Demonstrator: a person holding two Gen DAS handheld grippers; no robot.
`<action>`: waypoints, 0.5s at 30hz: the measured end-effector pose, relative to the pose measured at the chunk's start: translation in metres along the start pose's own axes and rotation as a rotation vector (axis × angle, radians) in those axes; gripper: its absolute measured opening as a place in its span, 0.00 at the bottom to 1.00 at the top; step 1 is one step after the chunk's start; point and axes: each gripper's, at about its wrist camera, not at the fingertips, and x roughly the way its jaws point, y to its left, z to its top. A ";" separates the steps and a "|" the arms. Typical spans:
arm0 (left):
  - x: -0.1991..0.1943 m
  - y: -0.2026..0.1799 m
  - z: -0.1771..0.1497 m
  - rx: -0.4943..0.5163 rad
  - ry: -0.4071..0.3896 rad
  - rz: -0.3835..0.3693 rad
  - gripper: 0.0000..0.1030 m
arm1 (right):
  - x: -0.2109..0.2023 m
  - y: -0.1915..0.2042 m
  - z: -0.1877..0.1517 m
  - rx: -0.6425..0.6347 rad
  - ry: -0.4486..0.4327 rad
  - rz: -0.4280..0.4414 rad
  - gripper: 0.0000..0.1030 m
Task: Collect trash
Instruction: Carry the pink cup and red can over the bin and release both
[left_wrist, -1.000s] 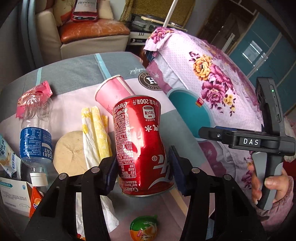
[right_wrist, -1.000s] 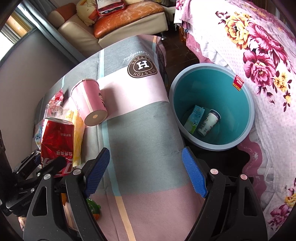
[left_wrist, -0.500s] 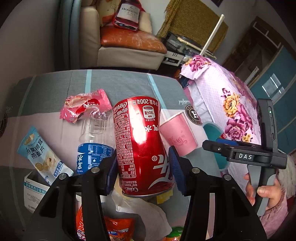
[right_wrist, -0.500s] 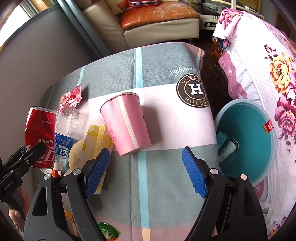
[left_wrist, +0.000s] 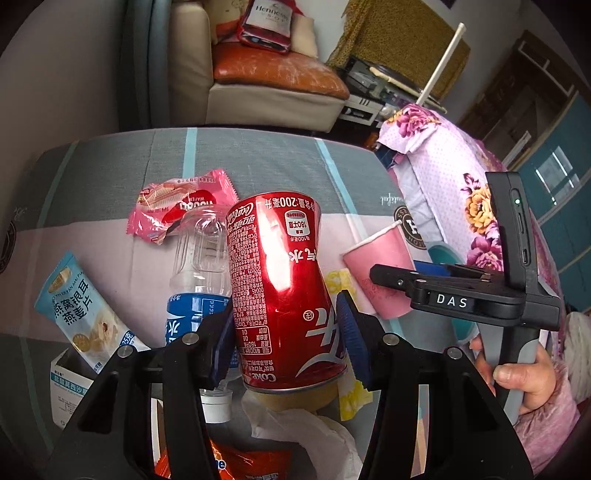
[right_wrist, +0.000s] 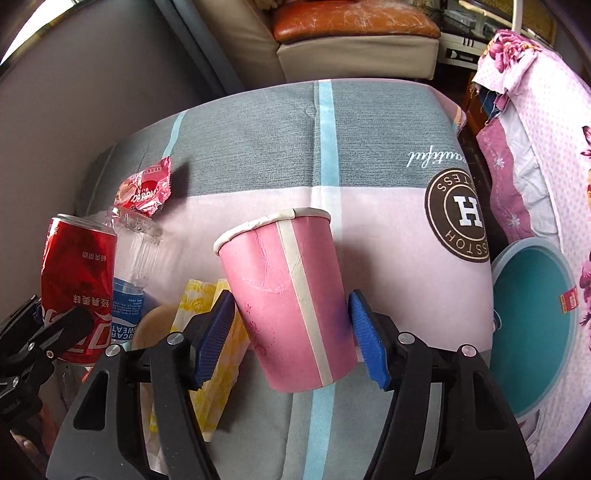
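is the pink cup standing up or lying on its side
On its side: the pink cup lies on the table between the right gripper pads, rim pointing away, base toward the camera.

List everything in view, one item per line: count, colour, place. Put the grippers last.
cola can: 1, red, dented, held off the table
paper cup: 1, pink with a white stripe, on its side between the right gripper's pads
water bottle: 1, clear with a blue label, lying behind the can
wafer wrapper: 1, pink, far side of the table
oat snack packet: 1, light blue, table's left
bin: 1, teal, on the floor right of the table
table: 1, grey and pink cloth
left gripper: black, blue pads, shut on the can
right gripper: black, blue pads, around the cup; contact unclear
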 end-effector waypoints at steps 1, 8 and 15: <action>0.001 -0.004 0.000 0.009 0.000 0.002 0.51 | -0.005 -0.002 -0.002 0.009 -0.011 0.001 0.59; 0.007 -0.050 -0.005 0.098 0.012 -0.002 0.51 | -0.044 -0.034 -0.026 0.102 -0.079 0.040 0.59; 0.021 -0.098 -0.019 0.185 0.044 -0.008 0.51 | -0.079 -0.077 -0.057 0.191 -0.135 0.050 0.59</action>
